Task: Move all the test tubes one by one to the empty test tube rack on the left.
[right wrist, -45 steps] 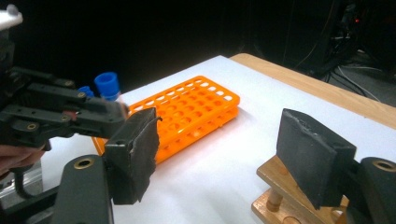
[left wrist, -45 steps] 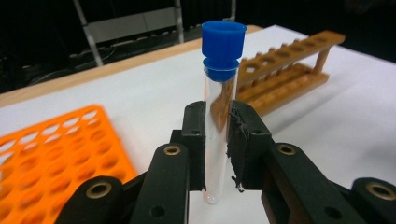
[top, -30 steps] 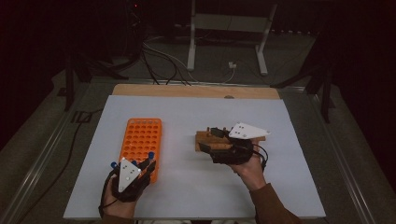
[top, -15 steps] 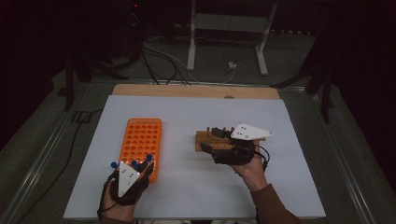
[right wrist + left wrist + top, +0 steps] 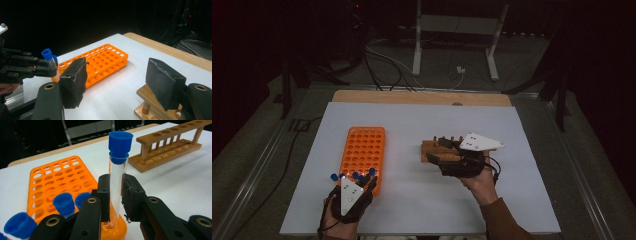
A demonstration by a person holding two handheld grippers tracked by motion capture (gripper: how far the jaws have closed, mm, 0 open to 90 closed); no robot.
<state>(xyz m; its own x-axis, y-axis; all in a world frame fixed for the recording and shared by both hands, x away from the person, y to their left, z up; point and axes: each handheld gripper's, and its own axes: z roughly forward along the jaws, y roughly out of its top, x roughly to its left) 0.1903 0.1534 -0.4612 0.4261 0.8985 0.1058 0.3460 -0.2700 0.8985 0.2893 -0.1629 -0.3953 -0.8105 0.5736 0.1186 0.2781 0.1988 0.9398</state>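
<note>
A light, brittle, slippery tube [image 5: 117, 177] is clamped mid-length by the left gripper [image 5: 116, 195]; the right gripper [image 5: 122, 85] is held half-open, empty.

A dim lab workspace: an orange tube rack [image 5: 362, 152] and a wooden tube rack [image 5: 168, 144] sit on a white-covered tabletop [image 5: 412, 200], with loose cables [image 5: 382, 62] and a metal stand [image 5: 454, 37] on the dark floor behind.
</note>
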